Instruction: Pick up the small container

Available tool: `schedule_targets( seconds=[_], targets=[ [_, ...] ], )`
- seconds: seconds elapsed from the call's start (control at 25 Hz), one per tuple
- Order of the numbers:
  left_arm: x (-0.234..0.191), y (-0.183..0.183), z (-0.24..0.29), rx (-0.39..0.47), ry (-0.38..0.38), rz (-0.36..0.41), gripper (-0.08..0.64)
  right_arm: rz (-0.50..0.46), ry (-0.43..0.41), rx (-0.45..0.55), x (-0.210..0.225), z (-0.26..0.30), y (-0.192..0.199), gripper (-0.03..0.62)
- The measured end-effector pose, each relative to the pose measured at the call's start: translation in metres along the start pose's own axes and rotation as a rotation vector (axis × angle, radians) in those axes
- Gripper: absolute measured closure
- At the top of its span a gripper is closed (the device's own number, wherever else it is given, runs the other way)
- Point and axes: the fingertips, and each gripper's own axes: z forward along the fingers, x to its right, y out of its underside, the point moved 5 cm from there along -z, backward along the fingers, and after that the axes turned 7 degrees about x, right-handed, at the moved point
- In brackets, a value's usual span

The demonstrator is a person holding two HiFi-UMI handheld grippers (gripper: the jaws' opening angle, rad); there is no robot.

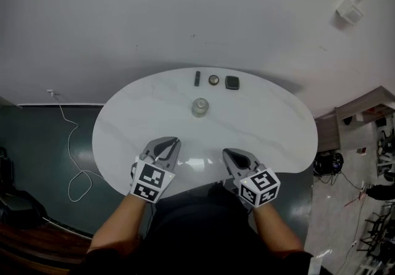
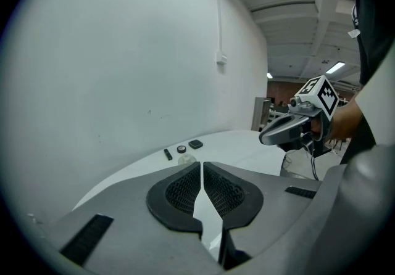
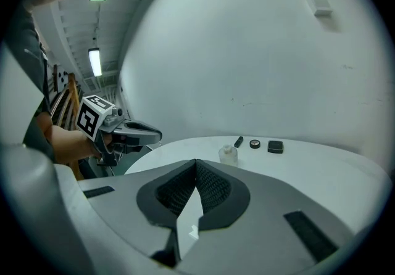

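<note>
The small container (image 1: 199,107) stands untouched near the middle of the white table (image 1: 278,138), in front of three small dark items (image 1: 213,80). Both the left gripper (image 1: 175,142) and the right gripper (image 1: 227,153) hover at the near edge, well apart from it, jaws pressed together and empty. I judge the reach has not begun; one gripper must open and go forward around it.

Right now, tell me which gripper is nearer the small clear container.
Left, narrowly. The left gripper sits short of the small clear container and to its left; the right gripper sits to its right, further back toward the person.
</note>
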Motion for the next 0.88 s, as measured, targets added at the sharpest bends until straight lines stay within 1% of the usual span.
schedule_targets(
  seconds=[0.12, 0.24, 0.4, 0.48, 0.6, 0.68, 0.76, 0.88],
  targets=[
    [-0.002, 0.005, 0.014, -0.022, -0.012, -0.014, 0.540, 0.003, -0.028, -0.014, 0.009, 0.007, -0.001, 0.597],
    [-0.005, 0.009, 0.031, -0.043, -0.019, -0.001, 0.504, -0.005, -0.061, -0.034, 0.020, 0.015, 0.001, 0.597],
    [-0.010, 0.015, 0.058, -0.060, -0.040, -0.003, 0.469, -0.016, -0.092, -0.059, 0.034, 0.019, 0.004, 0.597],
    [-0.011, 0.024, 0.075, -0.079, -0.038, 0.006, 0.441, -0.018, -0.097, -0.066, 0.042, 0.019, 0.004, 0.597],
    [-0.012, 0.039, 0.103, -0.117, -0.009, 0.011, 0.411, -0.013, -0.100, -0.076, 0.051, 0.018, 0.007, 0.597],
    [-0.014, 0.048, 0.118, -0.143, -0.001, 0.025, 0.401, -0.011, -0.102, -0.081, 0.054, 0.015, 0.010, 0.597],
    [-0.018, 0.055, 0.131, -0.158, -0.006, 0.041, 0.379, -0.006, -0.099, -0.087, 0.058, 0.012, 0.013, 0.597],
    [-0.026, 0.060, 0.146, -0.149, -0.028, 0.051, 0.367, 0.005, -0.085, -0.097, 0.064, 0.007, 0.018, 0.597]
  ],
)
